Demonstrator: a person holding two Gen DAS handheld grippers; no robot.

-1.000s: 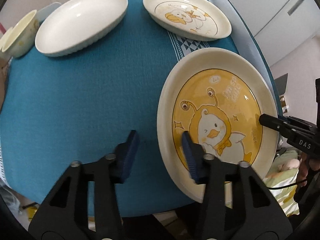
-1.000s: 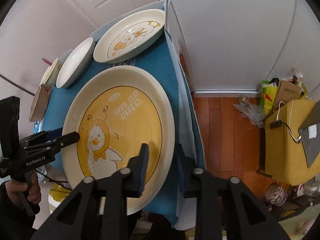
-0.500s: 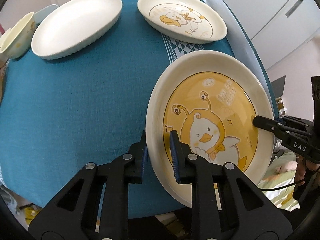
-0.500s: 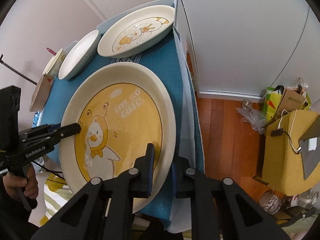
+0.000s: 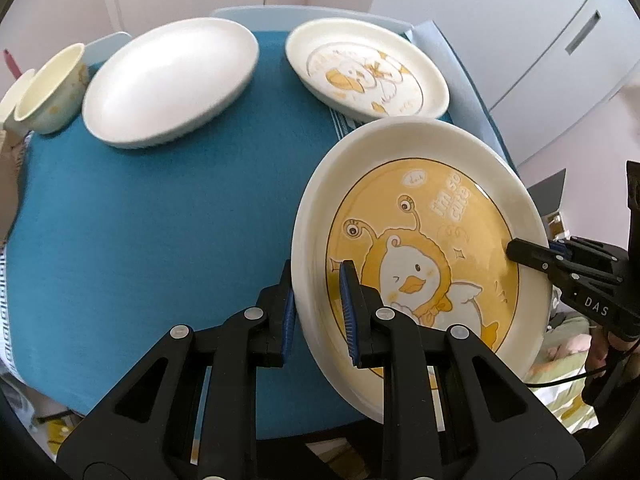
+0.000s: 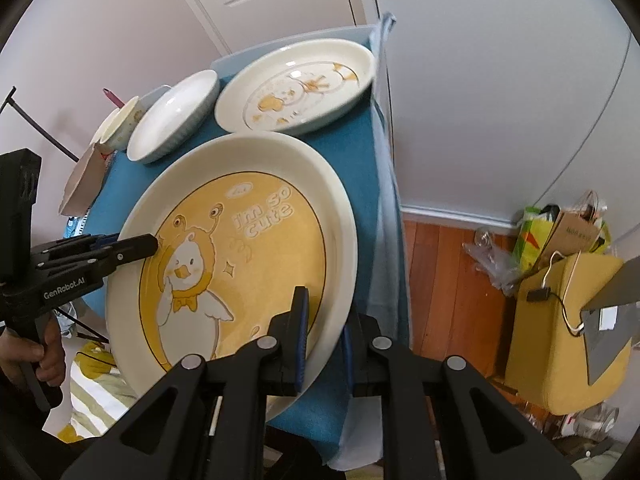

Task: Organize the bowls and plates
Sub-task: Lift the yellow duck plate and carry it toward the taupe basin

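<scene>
Yellow duck plate [image 5: 420, 248] is hanging tilted over the table's near right corner, with the left gripper [image 5: 318, 312] clamping its left rim and the right gripper [image 6: 324, 340] clamping the opposite rim. It is reading "i'm so cute"; the gripper bodies are showing "DAS" and "GenRobot.AI". Judging by the task, a two-handed carry is under way, likely calling for a level lowering onto another dish. Beyond, along the blue tablecloth's [image 5: 140, 220] far edge, are sitting a smaller duck plate [image 5: 366, 72], a plain white dish [image 5: 172, 80] and a small bowl [image 5: 52, 88].
</scene>
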